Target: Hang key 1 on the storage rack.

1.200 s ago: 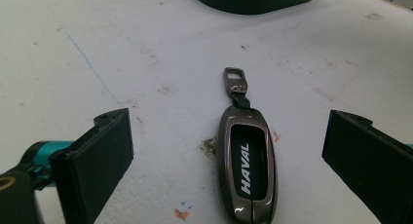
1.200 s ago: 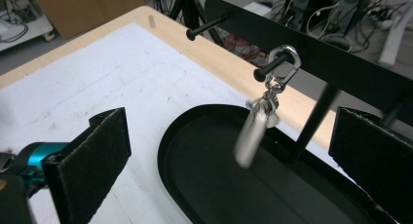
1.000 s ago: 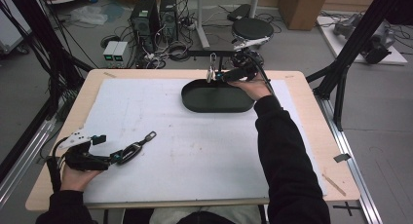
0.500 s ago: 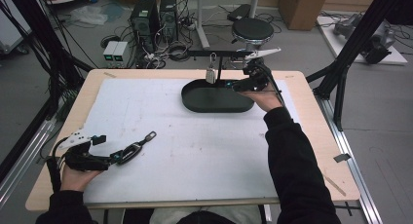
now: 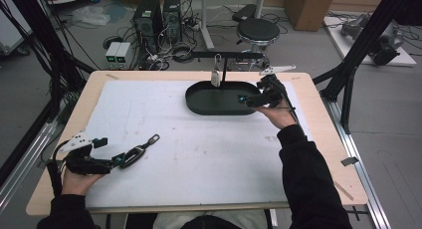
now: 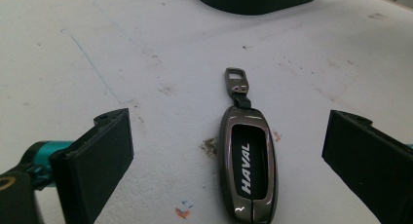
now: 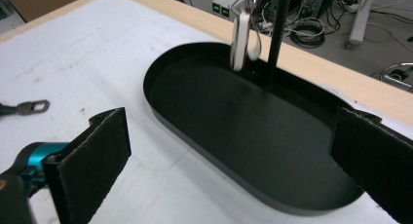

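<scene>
A dark grey key fob (image 6: 248,165) marked HAVAL lies flat on the white mat, its metal clasp (image 6: 235,78) pointing away from me. My left gripper (image 6: 233,136) is open, one jaw on each side of the fob and neither touching it. In the high view this fob (image 5: 144,147) lies at the front left, just off my left gripper (image 5: 119,161). A second, pale fob (image 7: 241,39) hangs from the bar of a black stand (image 5: 226,55) over a black oval tray (image 7: 195,136). My right gripper (image 7: 229,146) is open and empty at the right end of the tray (image 5: 199,107), where the high view shows it (image 5: 242,100).
The white mat (image 5: 209,154) covers most of the wooden table (image 5: 323,139). The stand's post (image 7: 275,34) rises from the tray's far side. Computers, cables and a stool (image 5: 259,30) are on the floor beyond the table.
My right gripper has drawn back to the right from the stand's bar to the tray's right end, and the pale fob stays hanging there. The left gripper has not moved.
</scene>
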### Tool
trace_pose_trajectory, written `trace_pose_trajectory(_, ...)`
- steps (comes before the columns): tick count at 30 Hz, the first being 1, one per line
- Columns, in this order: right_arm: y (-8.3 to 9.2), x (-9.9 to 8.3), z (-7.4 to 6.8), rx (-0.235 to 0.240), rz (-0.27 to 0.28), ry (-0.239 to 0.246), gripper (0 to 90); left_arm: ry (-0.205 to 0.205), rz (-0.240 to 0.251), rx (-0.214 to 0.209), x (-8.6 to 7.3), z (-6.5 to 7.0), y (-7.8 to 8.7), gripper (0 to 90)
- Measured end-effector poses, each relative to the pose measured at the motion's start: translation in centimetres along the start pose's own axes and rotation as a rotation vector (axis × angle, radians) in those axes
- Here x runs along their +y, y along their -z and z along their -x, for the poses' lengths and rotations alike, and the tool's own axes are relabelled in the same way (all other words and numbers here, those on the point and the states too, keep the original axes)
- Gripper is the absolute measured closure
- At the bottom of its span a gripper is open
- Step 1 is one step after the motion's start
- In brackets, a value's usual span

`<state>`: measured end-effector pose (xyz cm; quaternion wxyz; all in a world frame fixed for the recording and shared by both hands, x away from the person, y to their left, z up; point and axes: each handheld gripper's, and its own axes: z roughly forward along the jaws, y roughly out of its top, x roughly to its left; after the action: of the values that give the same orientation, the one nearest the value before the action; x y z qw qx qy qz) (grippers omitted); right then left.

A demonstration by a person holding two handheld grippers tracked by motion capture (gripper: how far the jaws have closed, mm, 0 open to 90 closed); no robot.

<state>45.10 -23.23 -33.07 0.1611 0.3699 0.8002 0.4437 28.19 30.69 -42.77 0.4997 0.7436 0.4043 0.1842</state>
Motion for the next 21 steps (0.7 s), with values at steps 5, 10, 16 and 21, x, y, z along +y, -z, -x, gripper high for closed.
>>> trace_pose_trajectory(5,0.5,-1.2,-0.4,0.008,0.031,-0.013,0.8,-0.004,0.004,0.009,0.0,0.0,0.1,5.0)
trace_pose_trajectory(10,0.9,-2.5,-0.8,0.017,0.029,-0.012,0.8,-0.005,-0.002,0.009,0.0,0.1,0.1,5.0)
trace_pose_trajectory(16,1.4,-4.1,-1.4,0.017,0.025,-0.015,0.8,-0.003,-0.004,0.007,0.0,0.1,0.1,5.0)
trace_pose_trajectory(21,1.9,-5.4,-2.0,0.019,0.026,-0.013,0.8,-0.007,-0.015,0.003,0.0,0.1,-0.1,5.0)
